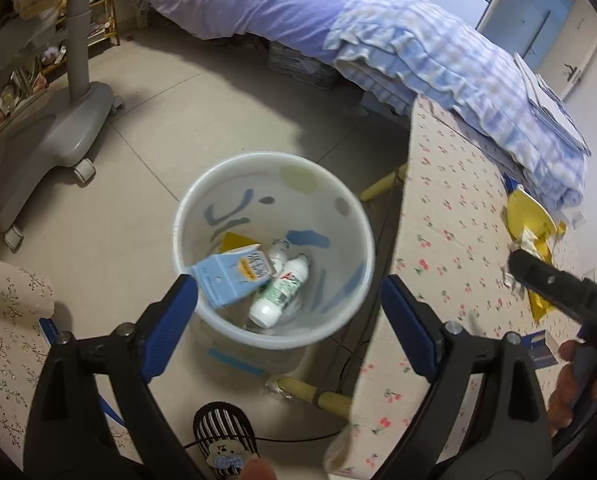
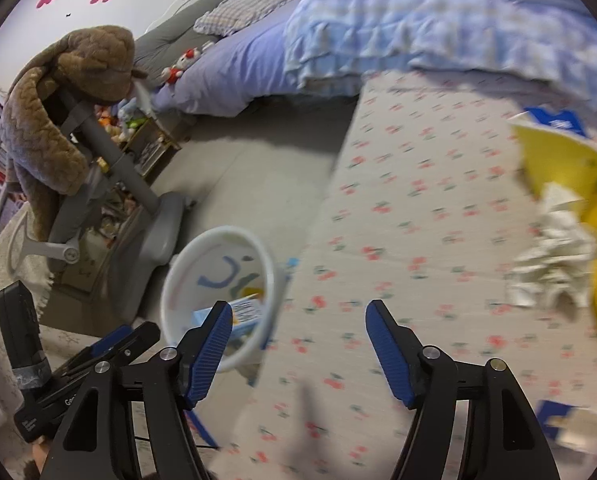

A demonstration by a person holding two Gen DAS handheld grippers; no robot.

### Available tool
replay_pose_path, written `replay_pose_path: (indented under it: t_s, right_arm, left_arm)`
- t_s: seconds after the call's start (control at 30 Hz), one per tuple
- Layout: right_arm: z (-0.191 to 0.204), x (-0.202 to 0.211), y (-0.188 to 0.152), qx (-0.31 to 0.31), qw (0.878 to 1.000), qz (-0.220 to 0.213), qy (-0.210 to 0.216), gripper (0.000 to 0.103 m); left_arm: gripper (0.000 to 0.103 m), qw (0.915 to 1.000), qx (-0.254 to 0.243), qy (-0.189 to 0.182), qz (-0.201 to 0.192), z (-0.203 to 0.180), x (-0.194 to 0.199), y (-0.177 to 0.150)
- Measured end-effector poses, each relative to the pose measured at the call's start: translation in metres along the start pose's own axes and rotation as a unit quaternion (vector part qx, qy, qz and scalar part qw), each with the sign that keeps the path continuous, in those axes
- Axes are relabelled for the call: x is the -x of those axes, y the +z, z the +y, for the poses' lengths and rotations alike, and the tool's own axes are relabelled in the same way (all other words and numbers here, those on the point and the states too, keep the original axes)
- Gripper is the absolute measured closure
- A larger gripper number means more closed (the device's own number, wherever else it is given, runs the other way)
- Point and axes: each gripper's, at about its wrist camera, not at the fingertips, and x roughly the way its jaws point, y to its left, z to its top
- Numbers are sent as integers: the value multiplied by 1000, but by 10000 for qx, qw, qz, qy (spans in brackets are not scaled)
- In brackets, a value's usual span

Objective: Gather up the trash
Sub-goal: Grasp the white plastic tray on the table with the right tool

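Now both sets of jaws stand apart, empty; left gripper (image 1: 288, 304) hangs over the bin (image 1: 186, 216) holding carton (image 1: 230, 276) and bottles; swing your right gripper (image 2: 298, 344) across the desk (image 2: 418, 200) toward the yellow wrapper (image 2: 558, 164); close squarely on the tissue wad (image 2: 554, 264).

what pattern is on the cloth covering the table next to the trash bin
Cream cloth printed with small red cherries and green leaves, sharpest in the left wrist view.
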Motion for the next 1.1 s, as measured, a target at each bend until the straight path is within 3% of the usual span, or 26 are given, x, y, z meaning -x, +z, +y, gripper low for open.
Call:
replay_pose_path:
  t_s: [0.33, 0.7, 1.1]
  right_arm:
    - [-61, 63, -7, -188, 9981, -216, -541, 27]
    - [-105, 102, -25, -118, 9951, -181, -964, 27]
    - [-119, 89, -55, 423, 9886, 488, -1361, 27]
  left_arm:
    - [6, 9990, -437, -62, -41, -49, 8, -10]
    - [5, 9961, -821, -283, 139, -95, 17, -29]
    - [5, 9936, -1013, -360, 340, -118, 12, -43]
